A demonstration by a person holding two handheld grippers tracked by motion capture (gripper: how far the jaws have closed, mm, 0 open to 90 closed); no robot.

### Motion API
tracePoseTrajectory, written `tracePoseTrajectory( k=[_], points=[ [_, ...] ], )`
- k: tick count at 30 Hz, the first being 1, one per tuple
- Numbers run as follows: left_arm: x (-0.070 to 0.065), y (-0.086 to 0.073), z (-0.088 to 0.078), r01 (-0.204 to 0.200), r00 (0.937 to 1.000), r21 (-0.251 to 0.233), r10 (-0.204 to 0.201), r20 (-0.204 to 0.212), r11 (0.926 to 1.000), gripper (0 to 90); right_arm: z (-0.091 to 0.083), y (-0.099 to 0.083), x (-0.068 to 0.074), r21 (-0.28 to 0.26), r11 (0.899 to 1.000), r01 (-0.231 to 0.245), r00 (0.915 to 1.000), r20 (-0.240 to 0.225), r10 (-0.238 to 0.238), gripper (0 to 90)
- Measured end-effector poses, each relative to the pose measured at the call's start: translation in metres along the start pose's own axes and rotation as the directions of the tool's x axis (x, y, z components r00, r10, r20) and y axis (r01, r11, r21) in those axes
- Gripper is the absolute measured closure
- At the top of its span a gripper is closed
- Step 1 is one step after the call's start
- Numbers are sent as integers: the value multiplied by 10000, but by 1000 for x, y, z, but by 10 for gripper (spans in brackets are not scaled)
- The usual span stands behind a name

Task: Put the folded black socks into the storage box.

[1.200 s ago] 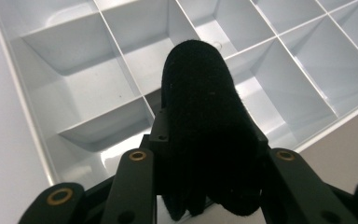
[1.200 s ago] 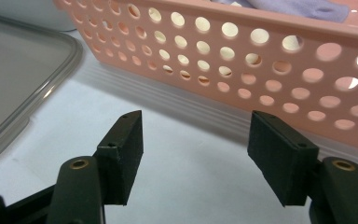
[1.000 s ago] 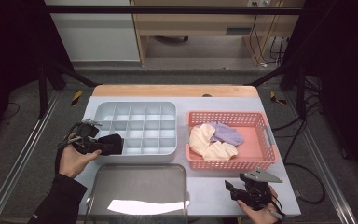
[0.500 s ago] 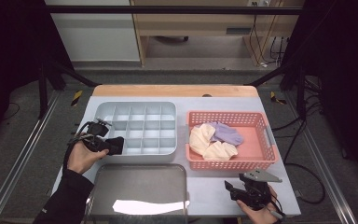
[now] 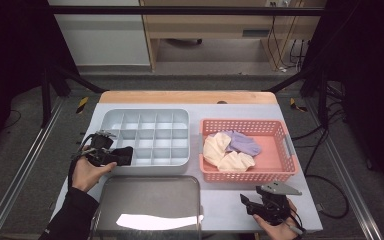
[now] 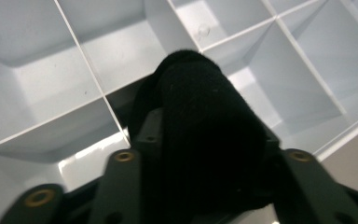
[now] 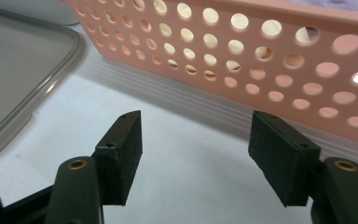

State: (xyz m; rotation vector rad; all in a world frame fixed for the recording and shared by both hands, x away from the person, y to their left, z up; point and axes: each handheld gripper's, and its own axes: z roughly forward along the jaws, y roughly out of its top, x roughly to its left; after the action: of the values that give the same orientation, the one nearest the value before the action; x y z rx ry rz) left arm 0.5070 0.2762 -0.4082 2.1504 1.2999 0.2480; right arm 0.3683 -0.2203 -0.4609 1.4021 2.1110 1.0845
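A black rolled cloth sits between the jaws of my left gripper, at the left rim of the grey divided tray. In the left gripper view the black roll fills the gap between the jaws and hangs over a near-corner compartment. These jaws have just been opening, and the roll still touches both sides. My right gripper rests low at the table's front right, just in front of the pink basket. The right gripper stands open, with nothing between its jaws.
Cream cloths and a purple one lie in the pink basket. A flat grey lid lies at the front, and its edge is to the left of the right gripper. Beyond the table stand dark frame posts and cables.
My left hand has edged the black roll slightly toward the tray's left rim and turned a little. The right gripper has stayed where it was.
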Motion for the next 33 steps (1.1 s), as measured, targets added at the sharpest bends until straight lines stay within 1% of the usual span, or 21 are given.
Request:
tracePoseTrajectory(
  k=[1,2,3,4,5,6,8,10,13,15,16,18,20,21,23,25,28,29,31,33],
  points=[
    [1,-2,-2,43,10000,-338,-42,11,9994,506,0,0,0,-8,10000,-20,10000,1,20,354],
    [1,-3,-3,30,10000,-561,-28,31,9984,482,0,0,0,-16,10000,-41,10000,-4,41,354],
    [0,-5,-6,75,9999,-969,-62,145,9953,471,-1,0,0,-9,10000,-50,10000,-3,50,354],
    [-1,-5,-7,122,9997,-1211,-95,228,9926,476,-1,0,0,-16,10000,-52,10000,-3,52,354],
    [-3,-6,-7,70,9999,-1418,-47,165,9899,488,0,0,0,-9,10000,-51,10000,-4,51,354],
    [-4,-6,-6,-65,9999,-1457,50,-105,9893,515,0,0,0,-9,10000,-29,10000,-3,29,354],
    [-7,-7,-2,-113,9994,-1595,60,-341,9871,571,0,0,0,9,10000,-15,10000,-9,15,354],
    [-6,-7,0,121,9990,-1760,-197,-411,9843,623,0,0,0,0,10000,-4,10000,-1,4,355],
    [-7,-8,2,273,9972,-1650,-383,-640,9859,676,-1,0,-1,5,10000,-61,10000,-26,61,355],
    [-9,-7,4,168,9954,-1209,-280,-916,9925,697,0,0,-1,2,10000,-21,10000,-17,21,355],
    [-9,-6,6,197,9949,-1027,-297,-968,9945,704,0,0,0,5,10000,-8,10000,-23,8,355],
    [-8,-3,9,364,9940,-652,-428,-1007,9972,710,0,0,0,23,10000,8,10000,-11,-7,355],
    [-7,-1,13,342,9939,-440,-386,-1030,9984,710,0,0,0,36,10000,-4,10000,-28,4,355],
    [-7,-1,14,315,9938,-395,-355,-1055,9987,710,0,0,0,31,10000,8,10000,-29,-8,355],
    [-6,-1,14,293,9945,-350,-327,-999,9990,708,0,0,0,34,10000,-14,10000,-45,14,355],
    [-6,0,15,236,9955,-204,-253,-917,9995,702,1,0,0,51,10000,-14,10000,-57,14,355],
    [-7,2,16,180,9949,16,-178,-995,9998,695,2,0,1,95,9999,44,10000,-74,-43,355],
    [-7,3,17,167,9949,21,-164,-997,9999,687,2,0,2,112,9999,13,10000,-99,-12,355],
    [-6,2,16,173,9959,-226,-192,-882,9996,662,1,0,2,104,9999,33,9999,-95,-33,354],
    [-5,-2,12,119,9980,-641,-158,-608,9979,597,1,0,0,62,10000,22,10000,-90,-22,353]
  ],
)
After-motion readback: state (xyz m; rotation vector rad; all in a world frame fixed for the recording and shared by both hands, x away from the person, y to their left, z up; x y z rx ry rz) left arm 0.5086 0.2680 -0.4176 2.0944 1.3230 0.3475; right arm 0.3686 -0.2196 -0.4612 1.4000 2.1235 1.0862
